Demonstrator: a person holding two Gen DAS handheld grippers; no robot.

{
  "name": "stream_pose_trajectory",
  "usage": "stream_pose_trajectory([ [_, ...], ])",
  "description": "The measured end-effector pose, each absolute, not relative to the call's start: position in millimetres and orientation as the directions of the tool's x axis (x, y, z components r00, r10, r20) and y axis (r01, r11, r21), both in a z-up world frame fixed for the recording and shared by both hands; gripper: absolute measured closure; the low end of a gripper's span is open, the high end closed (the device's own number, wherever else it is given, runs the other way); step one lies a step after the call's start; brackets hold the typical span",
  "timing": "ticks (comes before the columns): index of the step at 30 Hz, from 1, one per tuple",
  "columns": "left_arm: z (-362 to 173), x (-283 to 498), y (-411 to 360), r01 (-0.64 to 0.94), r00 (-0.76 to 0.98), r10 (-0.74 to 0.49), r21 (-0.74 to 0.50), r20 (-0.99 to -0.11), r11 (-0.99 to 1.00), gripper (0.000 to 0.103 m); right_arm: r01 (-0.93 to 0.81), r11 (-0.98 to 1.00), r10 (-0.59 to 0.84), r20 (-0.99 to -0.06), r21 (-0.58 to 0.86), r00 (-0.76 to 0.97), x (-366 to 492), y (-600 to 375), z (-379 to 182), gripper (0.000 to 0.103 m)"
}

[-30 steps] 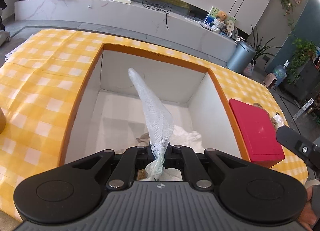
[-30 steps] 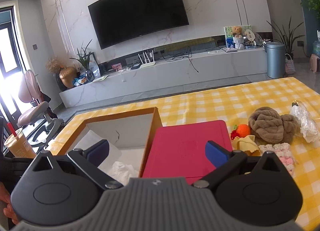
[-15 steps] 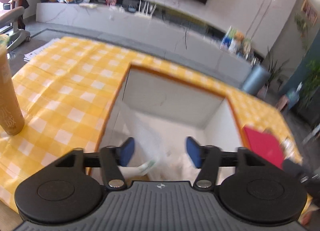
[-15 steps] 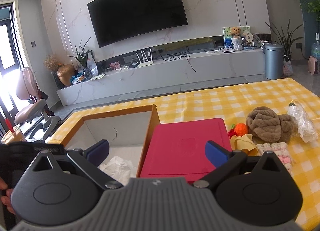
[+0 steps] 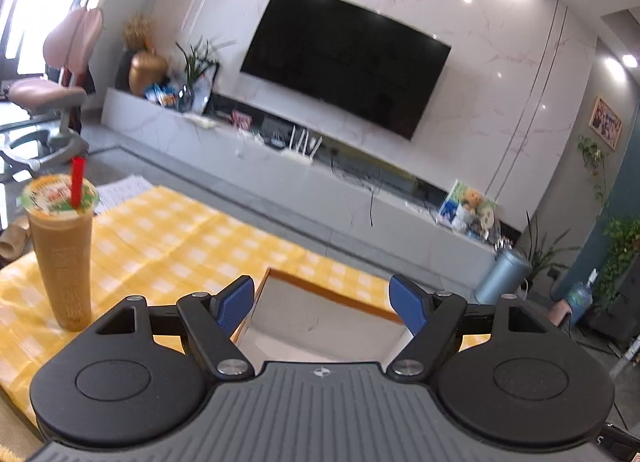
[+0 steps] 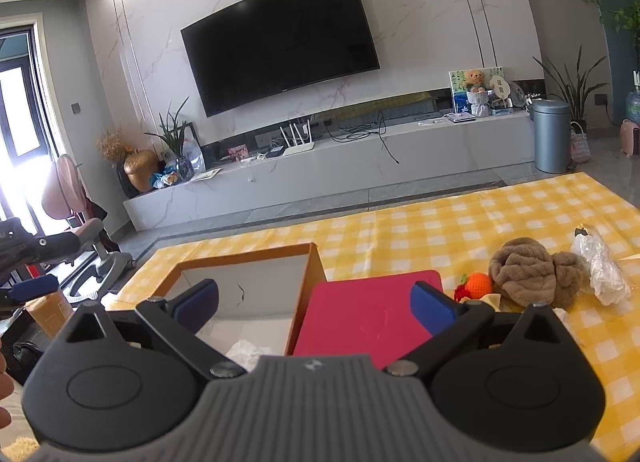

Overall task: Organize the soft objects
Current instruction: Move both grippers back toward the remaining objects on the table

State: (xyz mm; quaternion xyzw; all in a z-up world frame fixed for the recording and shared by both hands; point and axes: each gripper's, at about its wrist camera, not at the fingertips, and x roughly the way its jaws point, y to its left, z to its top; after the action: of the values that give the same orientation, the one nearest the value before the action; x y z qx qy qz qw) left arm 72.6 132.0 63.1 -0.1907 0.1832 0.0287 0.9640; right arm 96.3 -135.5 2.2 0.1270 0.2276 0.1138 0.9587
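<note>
Soft objects: one white piece (image 6: pixel 247 351) lies in the box (image 6: pixel 308 286); brown plush (image 6: pixel 524 272) and others wait right. Both grippers (image 5: pixel 322 304) (image 6: pixel 314 302) gape, empty.

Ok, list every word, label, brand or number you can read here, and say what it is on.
Nothing reads clearly.
Tall iced-coffee cup with red straw: lid print and faint side lettering, too blurred.
Grey ribbed body of the left gripper: small round emblem, no letters.
Framed picture on the wall: too small.

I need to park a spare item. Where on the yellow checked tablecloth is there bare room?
Bare: the cloth beyond the red lid and brown plush pile, and between the iced-coffee cup and orange-rimmed box. Crowded: right of the lid, around the plush, orange knit ball and crumpled plastic.
</note>
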Motion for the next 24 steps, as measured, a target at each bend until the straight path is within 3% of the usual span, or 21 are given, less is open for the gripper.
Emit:
stream_pose_trajectory([
  [10,89,47,68,0.006,0.973,-0.038,-0.143,-0.227,0.990,0.012,-0.153,0.960,0.238,-0.392,0.235,0.889,97,-166,24,0.003],
  [18,90,47,-6,0.178,0.958,-0.187,-0.058,-0.218,0.982,0.013,-0.028,0.979,0.100,-0.360,0.200,0.928,92,-221,39,0.003],
  [24,75,42,-63,0.342,0.912,-0.336,-0.016,-0.234,0.939,0.014,0.149,0.951,-0.025,-0.413,0.271,0.911,88,-286,31,0.003],
])
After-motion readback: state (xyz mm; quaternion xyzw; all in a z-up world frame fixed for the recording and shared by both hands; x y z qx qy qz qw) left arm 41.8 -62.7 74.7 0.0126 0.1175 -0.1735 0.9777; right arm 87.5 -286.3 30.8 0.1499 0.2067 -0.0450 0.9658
